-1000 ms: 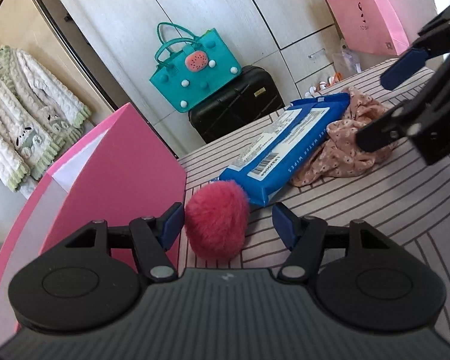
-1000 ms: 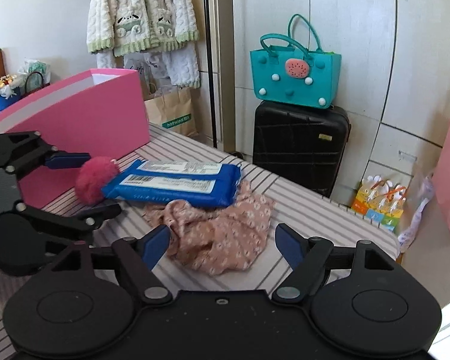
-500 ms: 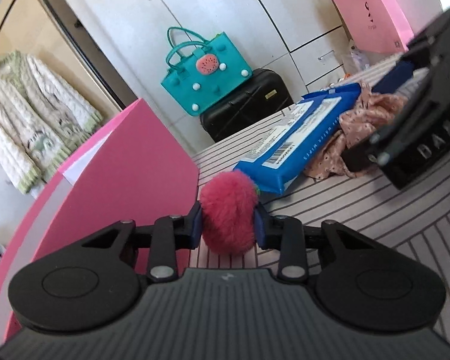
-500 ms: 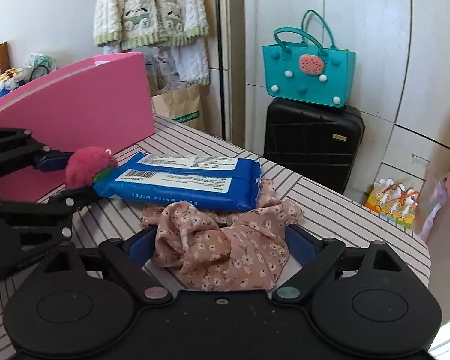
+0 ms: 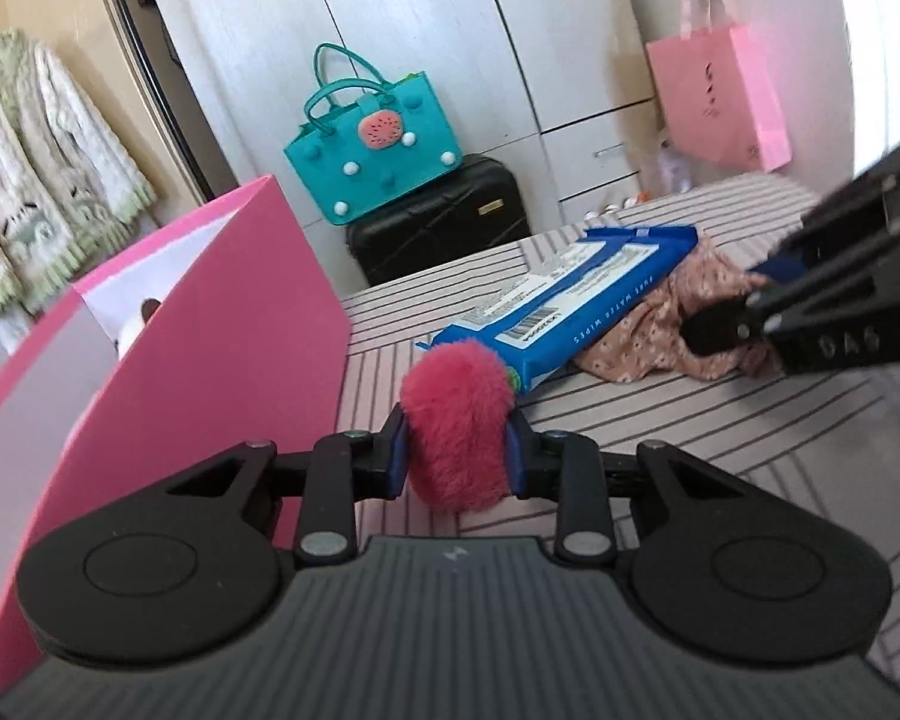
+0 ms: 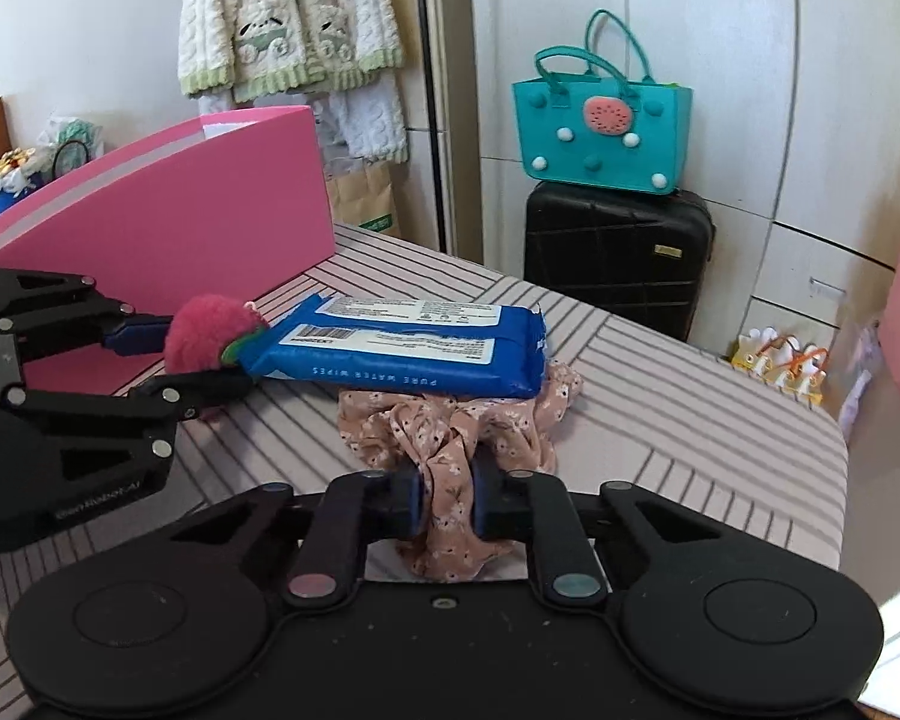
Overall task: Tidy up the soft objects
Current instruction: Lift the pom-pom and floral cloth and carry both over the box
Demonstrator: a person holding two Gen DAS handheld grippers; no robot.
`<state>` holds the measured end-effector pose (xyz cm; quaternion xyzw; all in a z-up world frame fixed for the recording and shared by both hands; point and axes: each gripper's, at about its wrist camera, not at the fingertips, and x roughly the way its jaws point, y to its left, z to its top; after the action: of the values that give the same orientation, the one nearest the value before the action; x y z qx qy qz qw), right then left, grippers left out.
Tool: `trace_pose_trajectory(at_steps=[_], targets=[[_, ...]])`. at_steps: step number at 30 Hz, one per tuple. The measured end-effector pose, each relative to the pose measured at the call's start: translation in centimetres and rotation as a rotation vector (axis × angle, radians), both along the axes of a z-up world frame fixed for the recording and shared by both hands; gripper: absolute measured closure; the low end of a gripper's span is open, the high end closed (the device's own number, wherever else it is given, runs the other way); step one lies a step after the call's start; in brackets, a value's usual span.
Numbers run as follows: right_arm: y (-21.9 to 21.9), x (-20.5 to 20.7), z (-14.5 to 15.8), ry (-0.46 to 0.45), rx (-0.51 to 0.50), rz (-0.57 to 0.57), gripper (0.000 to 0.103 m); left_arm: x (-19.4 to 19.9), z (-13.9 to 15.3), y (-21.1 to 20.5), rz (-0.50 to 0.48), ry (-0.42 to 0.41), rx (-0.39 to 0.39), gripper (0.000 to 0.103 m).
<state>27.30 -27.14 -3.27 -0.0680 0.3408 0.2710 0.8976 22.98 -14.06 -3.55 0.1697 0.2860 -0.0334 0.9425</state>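
Right beside the blue wipes pack (image 6: 402, 348), at its near-left end, the left gripper (image 5: 455, 456) has its blue pads squeezed in on a fuzzy red pompom (image 5: 457, 420). Its jaws have just been closing and now sit narrow, with the fluff bulging out above and below them. On the other long side of the wipes pack, the right gripper (image 6: 444, 504) has just pinched down tight on a fold of the floral pink cloth (image 6: 450, 438), the fingers nearly together with only fabric between them.

The far edge of the cloth is tucked under the wipes pack, so how far it runs is anybody's guess. In the left wrist view the right gripper is blurry and cut off by the frame edge, with its tips buried in the cloth. Can't tell whether the pompom is off the striped table (image 6: 690, 408) or still brushing it.

The right wrist view shows a small green bit on the pompom, up against the wipes pack, plus the side-on look at the left gripper. The left wrist view looks over the rim into the pink box (image 5: 222, 348) just left of the pack, where something pale and brown peeks out, too hidden to identify.
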Motion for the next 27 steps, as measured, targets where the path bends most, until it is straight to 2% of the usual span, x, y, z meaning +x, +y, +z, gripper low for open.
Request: trace_pose_trajectory(at_steps=[6,12,16,19,21,27], targets=[[-0.2,-2.4,0.4,0.019,0.027,-0.047,0.086,-1.0,0.5,1.0,-0.033,0.035,-0.103,0.075],[-0.8,-4.3,1.5,0.050,0.092,-0.091,0.086,-2.4,1.4,2.4,-0.118,0.135,-0.303,0.075],[-0.7,-5.7,2.0,0.059,0.095,-0.110,0.086,-3.5,1.6,2.6,-0.138,0.146,-0.308,0.075],[-0.5,-6.7,2.7,0.075,0.088,-0.122,0.086,-3.8,1.9,3.3,-0.177,0.204,-0.374,0.075],[-0.4,-7.4,3.3,0.090,0.101,-0.124,0.086,-4.1,2.4,3.5,-0.250,0.243,-0.401,0.075],[-0.1,-10.1,5.4,0.094,0.091,-0.170,0.085,-6.0,4.4,3.9,-0.369,0.287,-0.362,0.075]])
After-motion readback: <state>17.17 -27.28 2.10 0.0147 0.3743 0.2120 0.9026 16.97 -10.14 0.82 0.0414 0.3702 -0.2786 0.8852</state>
